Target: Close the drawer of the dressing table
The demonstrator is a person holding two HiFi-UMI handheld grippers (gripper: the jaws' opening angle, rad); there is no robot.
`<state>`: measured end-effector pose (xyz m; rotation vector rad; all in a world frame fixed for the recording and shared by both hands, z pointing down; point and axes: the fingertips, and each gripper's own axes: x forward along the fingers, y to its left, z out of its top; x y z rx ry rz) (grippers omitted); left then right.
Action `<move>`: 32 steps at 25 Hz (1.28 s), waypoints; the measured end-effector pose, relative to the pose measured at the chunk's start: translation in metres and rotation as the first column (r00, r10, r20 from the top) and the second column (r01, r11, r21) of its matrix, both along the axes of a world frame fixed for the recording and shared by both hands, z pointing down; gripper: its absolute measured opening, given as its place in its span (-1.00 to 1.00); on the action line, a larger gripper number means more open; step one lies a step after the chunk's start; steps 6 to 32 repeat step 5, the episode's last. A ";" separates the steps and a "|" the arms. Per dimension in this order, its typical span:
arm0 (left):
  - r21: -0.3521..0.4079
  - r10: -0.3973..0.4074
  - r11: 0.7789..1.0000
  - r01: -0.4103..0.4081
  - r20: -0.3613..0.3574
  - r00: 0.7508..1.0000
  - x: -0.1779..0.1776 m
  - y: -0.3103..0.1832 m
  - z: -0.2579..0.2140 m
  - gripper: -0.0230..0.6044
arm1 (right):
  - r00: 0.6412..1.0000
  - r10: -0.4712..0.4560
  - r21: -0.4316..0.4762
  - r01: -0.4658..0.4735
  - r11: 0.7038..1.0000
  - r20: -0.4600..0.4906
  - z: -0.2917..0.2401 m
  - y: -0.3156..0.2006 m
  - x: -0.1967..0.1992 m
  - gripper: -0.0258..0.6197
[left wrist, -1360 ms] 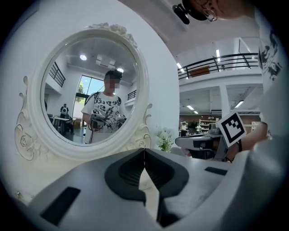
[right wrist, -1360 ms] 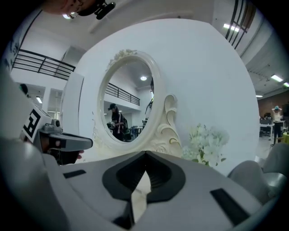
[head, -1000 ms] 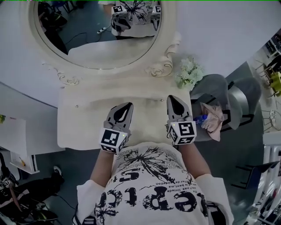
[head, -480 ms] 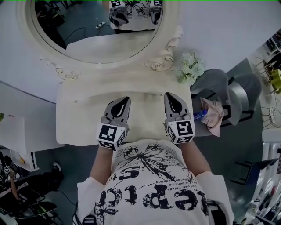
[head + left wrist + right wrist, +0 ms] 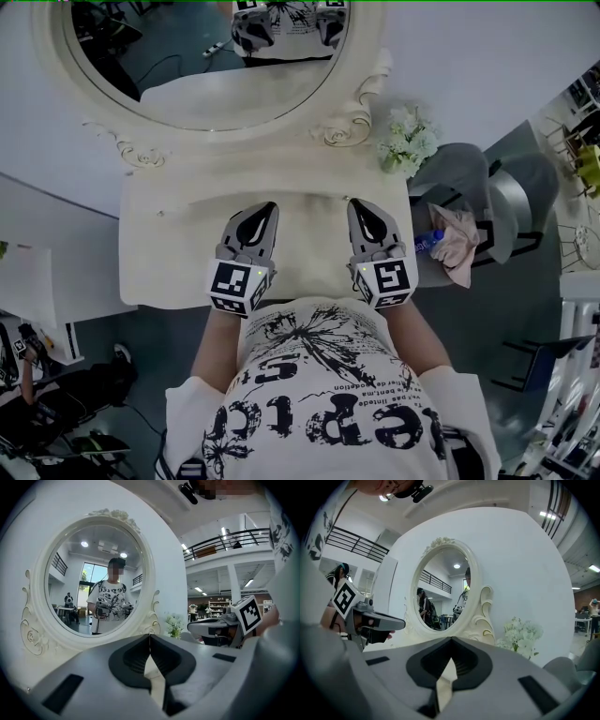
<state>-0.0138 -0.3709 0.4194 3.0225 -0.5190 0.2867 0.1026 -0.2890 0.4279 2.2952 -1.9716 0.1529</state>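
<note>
Head view: the left claw [image 5: 269, 207] and the right claw [image 5: 357, 203] are hovering side by side over the cream top of the dressing table [image 5: 169, 253], both pointing away from the person's torso [image 5: 319, 394] towards the oval mirror [image 5: 202, 66] ahead of them. Each claw's jaws are tapering to a single closed tip, and nothing is showing between them. The drawer would be somewhere beneath the claws, under the table top. Its front is hidden by the claws and the torso, so I cannot tell how far in it is sitting. A bunch of white flowers [image 5: 408, 141] is standing ahead and to the right of the right claw. Further to that claw's right, a pink cloth [image 5: 457, 244] and a blue bottle [image 5: 428, 242] are lying on a grey chair [image 5: 497, 202].

Left gripper view: the left claw's jaws are meeting tip to tip, fully closed and gripping nothing. The mirror is rising straight ahead of them and is reflecting the person. The flowers are standing ahead to the right, and the right claw, with its marker cube, is floating just beside on the right.

Right gripper view: the right claw's jaws are pressing together, closed on nothing. The mirror is standing ahead and slightly left, the flowers are ahead to the right, and the left claw is hovering close on the left.
</note>
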 end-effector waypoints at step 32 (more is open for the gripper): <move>-0.009 0.000 1.000 0.000 0.002 1.000 -0.001 0.000 0.004 -0.87 | 1.000 0.003 -0.001 -0.003 1.000 0.031 0.003 0.002 0.001 -0.87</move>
